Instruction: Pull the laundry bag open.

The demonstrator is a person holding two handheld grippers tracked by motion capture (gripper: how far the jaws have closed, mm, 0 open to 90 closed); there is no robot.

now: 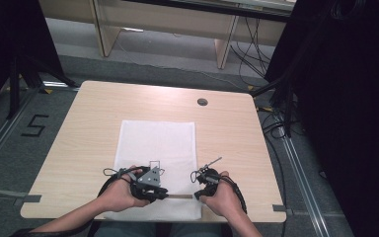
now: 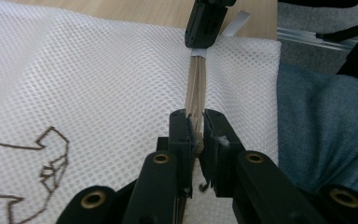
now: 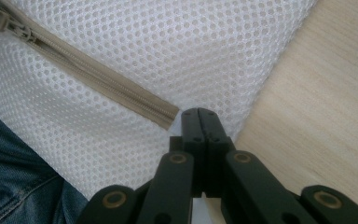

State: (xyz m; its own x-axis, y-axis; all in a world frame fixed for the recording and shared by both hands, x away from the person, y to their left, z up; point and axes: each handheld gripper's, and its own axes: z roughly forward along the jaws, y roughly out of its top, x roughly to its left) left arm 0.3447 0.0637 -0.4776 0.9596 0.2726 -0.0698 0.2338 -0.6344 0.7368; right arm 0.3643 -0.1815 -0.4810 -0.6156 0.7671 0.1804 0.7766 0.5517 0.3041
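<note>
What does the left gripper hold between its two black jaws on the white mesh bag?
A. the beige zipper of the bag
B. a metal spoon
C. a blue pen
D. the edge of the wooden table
A: in the left gripper view the left gripper has its jaws closed on the beige zipper that runs across the white mesh bag.
</note>
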